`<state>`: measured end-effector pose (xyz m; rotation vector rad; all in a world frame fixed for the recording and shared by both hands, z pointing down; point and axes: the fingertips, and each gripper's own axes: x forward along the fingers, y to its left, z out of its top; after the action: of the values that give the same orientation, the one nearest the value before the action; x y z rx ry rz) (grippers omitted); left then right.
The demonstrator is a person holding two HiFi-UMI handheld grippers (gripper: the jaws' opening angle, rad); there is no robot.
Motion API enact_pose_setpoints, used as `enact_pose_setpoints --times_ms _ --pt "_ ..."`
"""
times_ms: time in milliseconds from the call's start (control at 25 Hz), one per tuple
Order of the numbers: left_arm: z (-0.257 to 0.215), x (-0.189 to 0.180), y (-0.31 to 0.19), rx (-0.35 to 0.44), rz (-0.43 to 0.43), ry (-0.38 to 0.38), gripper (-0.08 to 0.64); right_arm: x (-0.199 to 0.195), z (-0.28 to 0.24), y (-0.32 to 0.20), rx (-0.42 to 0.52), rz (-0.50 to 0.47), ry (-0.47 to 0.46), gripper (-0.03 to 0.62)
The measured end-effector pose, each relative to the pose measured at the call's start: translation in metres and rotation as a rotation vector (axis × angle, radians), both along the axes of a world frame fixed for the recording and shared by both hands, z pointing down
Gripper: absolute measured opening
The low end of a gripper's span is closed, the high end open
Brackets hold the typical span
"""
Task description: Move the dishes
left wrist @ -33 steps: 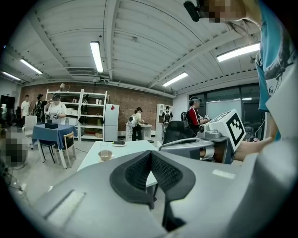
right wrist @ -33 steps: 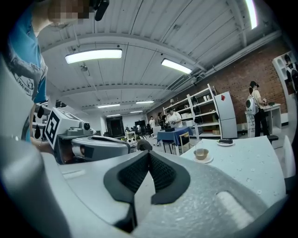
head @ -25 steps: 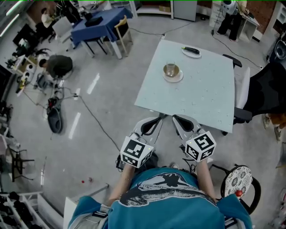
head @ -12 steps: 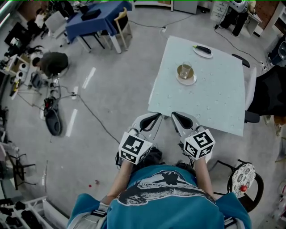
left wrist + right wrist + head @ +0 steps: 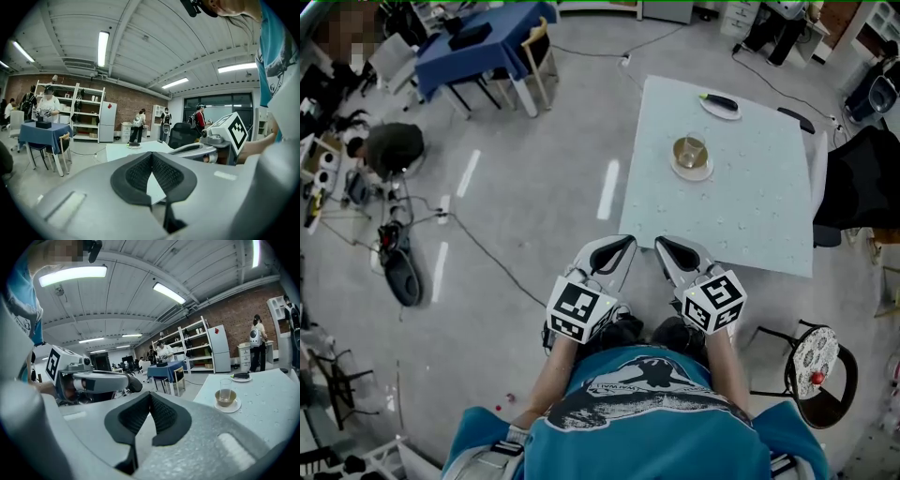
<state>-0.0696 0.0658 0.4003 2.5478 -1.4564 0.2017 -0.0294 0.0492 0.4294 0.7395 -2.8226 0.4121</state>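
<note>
Dishes (image 5: 692,161) rest on the table (image 5: 750,216) beyond the left gripper (image 5: 627,241) and right gripper (image 5: 660,242), both jaws closed, empty.

The pale green square table top (image 5: 750,216) looks smooth and faintly glossy, speckled with small marks. The clear glass tumbler (image 5: 225,389) is transparent, the glazed brown bowl (image 5: 226,399) and the shiny white saucer (image 5: 228,407) gleam like ceramic. The left gripper (image 5: 151,155) and right gripper (image 5: 150,395) have matt grey plastic shells (their 2 pairs of black pads (image 5: 138,174) look ribbed and rubbery). The grey concrete floor (image 5: 534,187) shines.
</note>
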Motion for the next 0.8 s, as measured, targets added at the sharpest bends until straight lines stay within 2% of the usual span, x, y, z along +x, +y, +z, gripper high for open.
enact_pose_setpoints --times_ms 240,560,800 --pt "0.006 0.007 -0.006 -0.009 0.063 0.027 0.015 0.014 0.005 -0.005 -0.009 0.08 0.03 0.005" --pt "0.023 0.033 -0.013 -0.06 0.134 0.056 0.015 0.041 0.019 -0.011 -0.057 0.152 0.066 0.005" --pt "0.028 0.035 -0.033 -0.085 0.116 0.058 0.015 0.047 0.024 -0.041 -0.074 0.154 0.063 0.031"
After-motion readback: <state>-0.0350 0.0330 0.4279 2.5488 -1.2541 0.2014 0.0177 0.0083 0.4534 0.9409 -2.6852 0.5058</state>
